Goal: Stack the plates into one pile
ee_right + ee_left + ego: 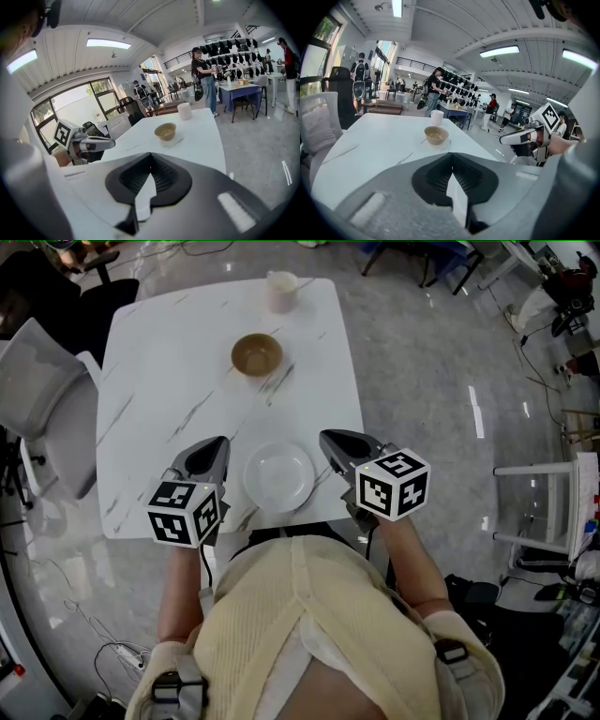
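Cream ribbed top (309, 615) of the person fills the bottom of the head view, nearest the lens.

- White marble-patterned square table (169, 399): everything sits on it.
- Grey office chair (47, 409): at the table's left edge.
- Left gripper (221, 441): I read its jaws as closed tip to tip, with nothing between them. It hangs over the near edge, just left of the plate and not touching it.
- Right gripper (326, 436): jaws likewise together and empty, just right of the plate and clear of it.
- Round white plate (278, 476): lies flat at the near edge, between the two grippers. I cannot tell whether it is one plate or several.
- Brown round bowl (256, 354): upright mid-table, well apart from the plate.
- White cylindrical cup (281, 292): at the far edge, beyond the bowl.
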A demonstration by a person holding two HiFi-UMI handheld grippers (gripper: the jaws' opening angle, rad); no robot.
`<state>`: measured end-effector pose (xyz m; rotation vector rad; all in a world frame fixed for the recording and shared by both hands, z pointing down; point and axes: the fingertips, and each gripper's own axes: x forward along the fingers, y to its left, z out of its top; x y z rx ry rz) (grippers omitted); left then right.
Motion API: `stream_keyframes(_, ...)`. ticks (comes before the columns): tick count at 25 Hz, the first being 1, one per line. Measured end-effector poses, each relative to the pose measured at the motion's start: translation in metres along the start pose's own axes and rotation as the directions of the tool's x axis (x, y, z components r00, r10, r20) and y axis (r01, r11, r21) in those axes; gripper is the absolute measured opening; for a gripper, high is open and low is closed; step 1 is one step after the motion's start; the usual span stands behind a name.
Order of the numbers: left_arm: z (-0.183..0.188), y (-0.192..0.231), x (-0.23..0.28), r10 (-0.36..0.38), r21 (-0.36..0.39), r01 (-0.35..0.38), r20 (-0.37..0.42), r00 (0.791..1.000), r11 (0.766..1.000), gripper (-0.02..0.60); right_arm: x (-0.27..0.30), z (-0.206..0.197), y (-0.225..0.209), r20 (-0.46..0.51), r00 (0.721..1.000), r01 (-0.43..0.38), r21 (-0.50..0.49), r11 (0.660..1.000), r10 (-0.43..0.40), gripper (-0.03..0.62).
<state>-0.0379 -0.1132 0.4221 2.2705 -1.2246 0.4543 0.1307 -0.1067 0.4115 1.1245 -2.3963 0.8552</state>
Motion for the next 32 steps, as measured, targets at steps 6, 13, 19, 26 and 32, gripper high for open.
stream_keyframes(6, 0.004, 0.003, -0.002, 0.013, 0.01, -0.013, 0.006, 1.0, 1.0, 0.002, 0.0, 0.007, 0.0, 0.041, 0.999, 0.009, -0.005, 1.0, -0.009, 0.002)
stream_keyframes(13, 0.01, 0.005, -0.003, 0.027, 0.015, -0.028, 0.019, 0.999, 1.0, 0.002, -0.002, 0.012, -0.005, 0.064, 0.998, 0.019, 0.005, 1.0, -0.019, 0.002)
stream_keyframes(19, 0.012, 0.002, 0.001, 0.023, 0.021, -0.023, 0.018, 1.0, 1.0, 0.002, 0.001, 0.014, -0.007, 0.072, 0.997, 0.008, 0.021, 1.0, -0.01, 0.002)
stream_keyframes(26, 0.013, 0.002, 0.005, 0.026, 0.023, -0.027, 0.018, 0.999, 0.999, 0.002, 0.002, 0.013, -0.01, 0.075, 0.997, 0.01, 0.023, 1.0, -0.012, 0.002)
stream_keyframes(32, 0.01, 0.001, 0.007, 0.028, 0.017, -0.028, 0.016, 0.999, 0.999, 0.002, 0.005, 0.012, -0.013, 0.076, 0.997, 0.006, 0.027, 1.0, -0.008, 0.002)
